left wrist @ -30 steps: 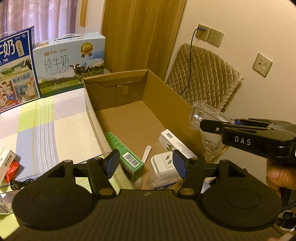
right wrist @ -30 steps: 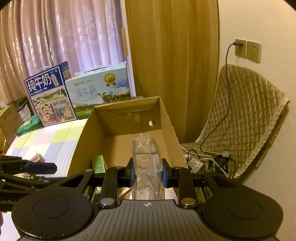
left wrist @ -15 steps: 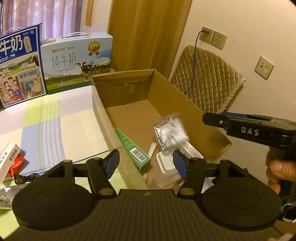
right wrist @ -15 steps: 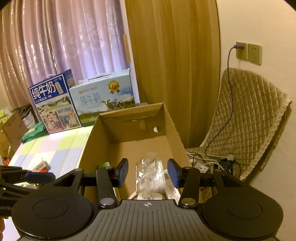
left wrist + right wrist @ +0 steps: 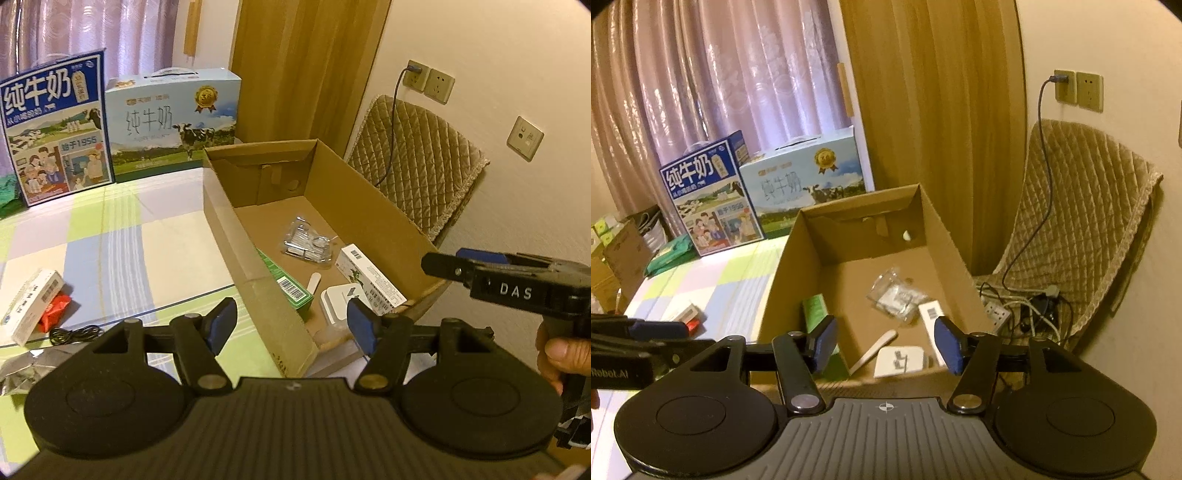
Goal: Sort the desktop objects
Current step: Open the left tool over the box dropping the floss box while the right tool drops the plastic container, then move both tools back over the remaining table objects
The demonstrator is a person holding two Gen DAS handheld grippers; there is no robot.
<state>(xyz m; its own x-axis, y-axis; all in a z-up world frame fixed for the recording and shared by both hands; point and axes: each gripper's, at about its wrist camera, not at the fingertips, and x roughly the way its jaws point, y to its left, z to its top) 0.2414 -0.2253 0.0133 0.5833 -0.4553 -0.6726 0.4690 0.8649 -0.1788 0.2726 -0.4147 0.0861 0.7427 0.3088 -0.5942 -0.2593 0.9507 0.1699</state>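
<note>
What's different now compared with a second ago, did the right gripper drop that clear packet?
Yes. The right gripper opened and let go of the clear plastic packet, which fell onto the floor of the cardboard box; it now lies past the white carton. The left gripper stayed open and empty. The green box and the items out on the table did not move.
</note>
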